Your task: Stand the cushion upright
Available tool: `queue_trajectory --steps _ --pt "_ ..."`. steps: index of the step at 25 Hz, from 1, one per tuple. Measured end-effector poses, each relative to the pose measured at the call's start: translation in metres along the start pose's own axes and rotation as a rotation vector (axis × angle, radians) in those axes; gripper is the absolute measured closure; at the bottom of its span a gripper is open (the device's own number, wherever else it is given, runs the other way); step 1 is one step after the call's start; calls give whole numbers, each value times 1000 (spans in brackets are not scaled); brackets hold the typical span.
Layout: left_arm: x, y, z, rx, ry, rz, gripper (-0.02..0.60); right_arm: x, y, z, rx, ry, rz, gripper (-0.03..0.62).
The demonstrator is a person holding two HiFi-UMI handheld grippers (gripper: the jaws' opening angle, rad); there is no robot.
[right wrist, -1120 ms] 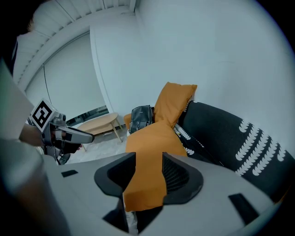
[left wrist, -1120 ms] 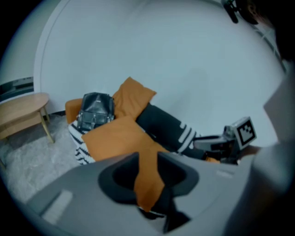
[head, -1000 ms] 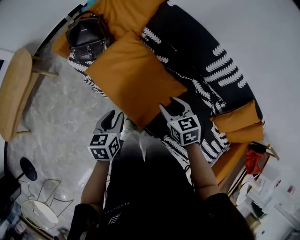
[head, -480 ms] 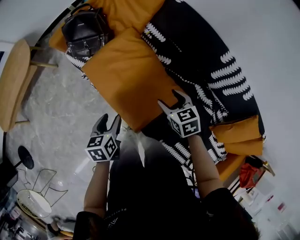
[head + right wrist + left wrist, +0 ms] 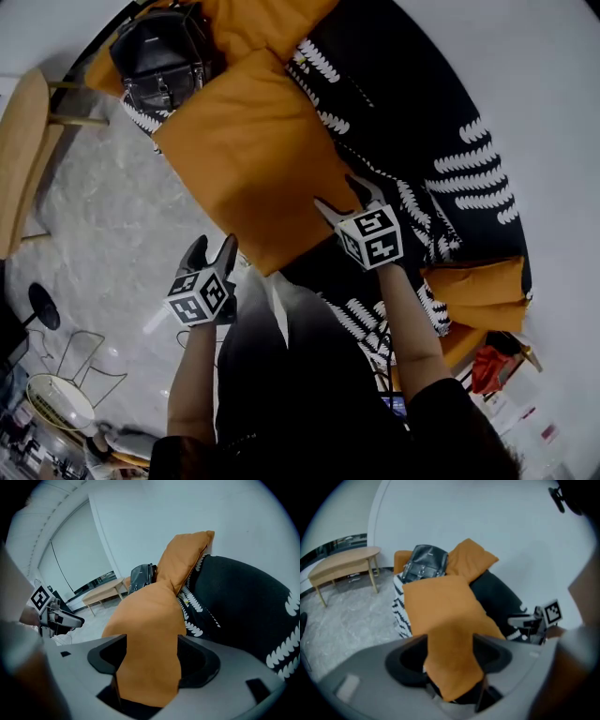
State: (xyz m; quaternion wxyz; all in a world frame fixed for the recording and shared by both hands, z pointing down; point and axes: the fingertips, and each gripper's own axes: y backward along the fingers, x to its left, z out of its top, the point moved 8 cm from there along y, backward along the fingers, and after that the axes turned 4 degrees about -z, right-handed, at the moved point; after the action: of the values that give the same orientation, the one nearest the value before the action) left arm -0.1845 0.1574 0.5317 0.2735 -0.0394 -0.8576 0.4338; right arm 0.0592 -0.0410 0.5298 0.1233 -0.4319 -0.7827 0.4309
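Note:
An orange cushion (image 5: 248, 150) lies flat on the sofa's black-and-white patterned throw (image 5: 412, 122). My left gripper (image 5: 211, 251) is at the cushion's near left edge, and its jaws are opening. In the left gripper view the cushion's (image 5: 440, 606) near corner shows in the gap of that gripper (image 5: 450, 644). My right gripper (image 5: 342, 192) hangs over the near right edge, its jaws also opening. In the right gripper view the orange fabric (image 5: 150, 616) fills the gap of that gripper (image 5: 152, 653). I cannot see either pair of pads pressing on it.
A black handbag (image 5: 159, 61) sits at the sofa's far end beside a second orange cushion (image 5: 262, 23) that leans on the backrest. More orange cushions (image 5: 483, 281) lie at the near right. A wooden bench (image 5: 23, 159) and a wire stool (image 5: 56, 398) stand on the marble floor.
Both grippers have sunk toward the cushion's near edge and their jaws have spread wider. The cushion has not moved.

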Motion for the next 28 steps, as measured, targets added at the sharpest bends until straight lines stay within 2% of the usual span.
queue_trajectory --steps 9,17,28 --pt "32 -45 -10 51 62 35 276 -29 -51 -8 61 -11 5 255" --pt "53 -72 -13 42 119 52 268 -44 -78 0 35 -48 8 244" --pt "73 -100 -19 28 179 67 200 -55 -110 -7 98 -96 38 194"
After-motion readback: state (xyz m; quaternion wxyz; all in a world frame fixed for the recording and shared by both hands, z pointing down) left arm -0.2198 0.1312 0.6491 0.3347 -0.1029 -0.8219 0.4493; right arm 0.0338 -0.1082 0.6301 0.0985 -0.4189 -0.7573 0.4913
